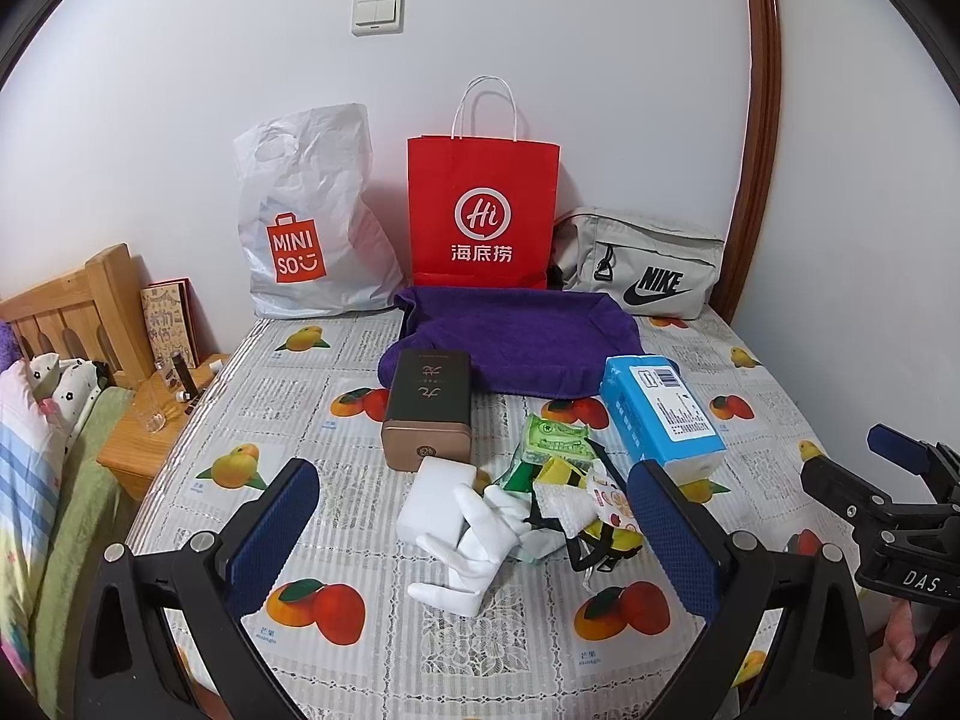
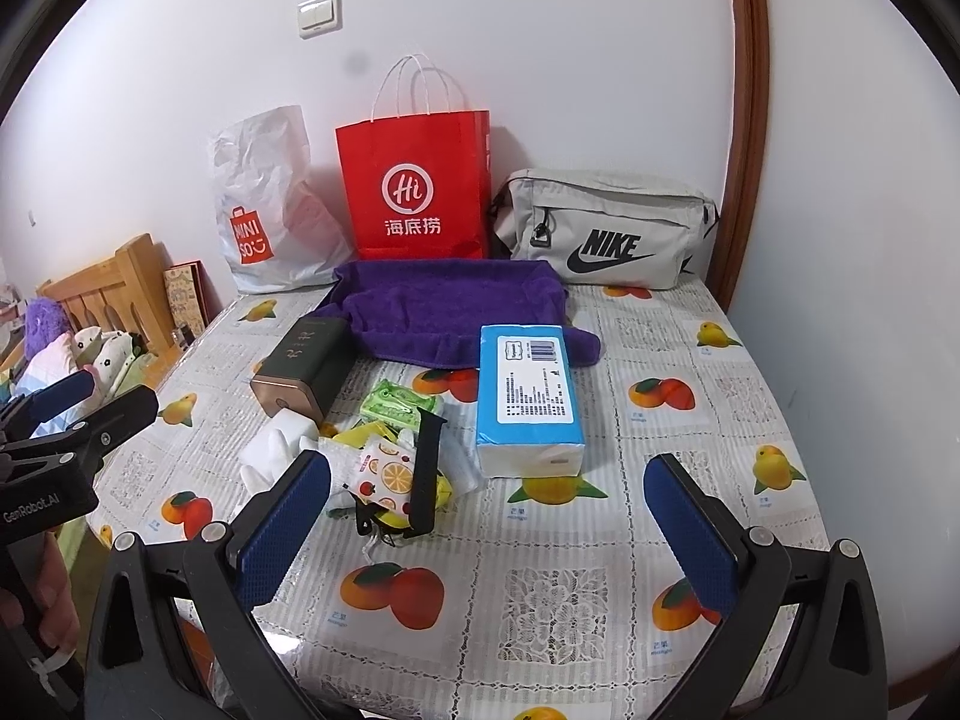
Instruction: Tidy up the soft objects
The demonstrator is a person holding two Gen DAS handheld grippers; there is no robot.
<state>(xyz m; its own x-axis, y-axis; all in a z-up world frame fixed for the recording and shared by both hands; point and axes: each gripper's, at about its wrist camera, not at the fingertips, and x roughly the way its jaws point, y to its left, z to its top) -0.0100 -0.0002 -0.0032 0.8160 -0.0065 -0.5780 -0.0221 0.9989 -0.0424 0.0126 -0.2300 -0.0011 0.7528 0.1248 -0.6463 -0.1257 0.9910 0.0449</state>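
**Left wrist and right wrist views: both grippers spread wide over a cluttered table**

Left wrist view shows the left gripper (image 1: 474, 528) with its two blue-padded fingers (image 1: 273, 534) far apart and nothing between them, hovering above a table (image 1: 252, 420) covered in a fruit-print cloth. Just beyond its fingertips lies a pair of white gloves (image 1: 474, 546), resting against a white foam block (image 1: 435, 498). To their right sits a small heap: a green wet-wipe pack (image 1: 555, 441), a yellow pouch (image 1: 561, 471) and a citrus-print sachet (image 1: 612, 501), all touching or overlapping.

Behind the heap, a dark tea tin (image 1: 427, 411) lies on its side, its far end resting on a folded purple towel (image 1: 522, 336). A blue tissue pack (image 1: 660, 414) lies to the right of the heap, its far corner touching the towel.

Along the wall stand a white Miniso plastic bag (image 1: 306, 222), a red paper bag (image 1: 483, 210) and a grey Nike pouch (image 1: 642, 264).

Right wrist view shows the right gripper (image 2: 486, 522), likewise splayed wide and empty, above the table's near right part. A black strap (image 2: 426, 468) lies across the heap, just beyond its left finger. The tissue pack sits ahead, between the two fingers' lines of sight, not touched.
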